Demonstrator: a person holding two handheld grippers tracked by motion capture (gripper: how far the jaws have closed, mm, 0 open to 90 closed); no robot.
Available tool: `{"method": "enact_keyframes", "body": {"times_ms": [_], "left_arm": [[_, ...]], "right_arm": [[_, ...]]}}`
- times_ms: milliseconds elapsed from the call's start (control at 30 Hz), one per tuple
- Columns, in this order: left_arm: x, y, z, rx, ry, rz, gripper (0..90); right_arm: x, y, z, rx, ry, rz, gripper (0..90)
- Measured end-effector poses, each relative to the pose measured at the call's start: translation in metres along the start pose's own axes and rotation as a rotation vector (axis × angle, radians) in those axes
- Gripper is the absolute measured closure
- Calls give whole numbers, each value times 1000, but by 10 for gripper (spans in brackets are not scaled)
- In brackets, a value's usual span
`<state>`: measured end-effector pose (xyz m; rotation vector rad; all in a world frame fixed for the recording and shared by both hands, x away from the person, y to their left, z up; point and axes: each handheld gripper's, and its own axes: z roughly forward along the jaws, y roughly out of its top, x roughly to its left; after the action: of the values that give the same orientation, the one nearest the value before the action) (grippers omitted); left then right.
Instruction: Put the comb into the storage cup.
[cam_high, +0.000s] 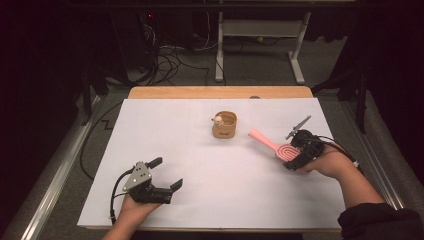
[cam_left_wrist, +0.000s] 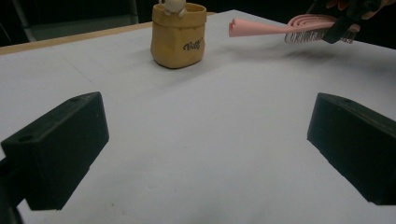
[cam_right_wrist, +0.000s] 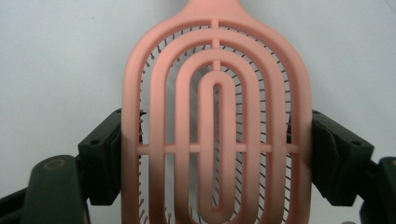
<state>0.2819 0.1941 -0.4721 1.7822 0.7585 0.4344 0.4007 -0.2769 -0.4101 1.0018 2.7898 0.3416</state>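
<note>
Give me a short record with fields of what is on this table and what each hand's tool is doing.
surface: white table
held thing: pink hairbrush, bristles down, lifted off the table
right gripper: shut on the brush head, one of its fingers on each edge
brush handle: points toward the pouch
left gripper: open, nothing between its fingers, low over the near left of the table
other thing: tan pouch with a small pale figure at its rim

Lab recording station: white-covered tabletop (cam_high: 200, 165) in a dark room; behind the tabletop, loose cables (cam_high: 172, 62) on the floor and a bench frame (cam_high: 260, 45).
</note>
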Motion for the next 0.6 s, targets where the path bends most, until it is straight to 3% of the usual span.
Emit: {"method": "enact_keyframes", "body": {"times_ms": [600], "left_arm": [[-1,0,0,5,7,14,0]], "right_arm": [[23,-12,-10,5,11,-23,209]]}}
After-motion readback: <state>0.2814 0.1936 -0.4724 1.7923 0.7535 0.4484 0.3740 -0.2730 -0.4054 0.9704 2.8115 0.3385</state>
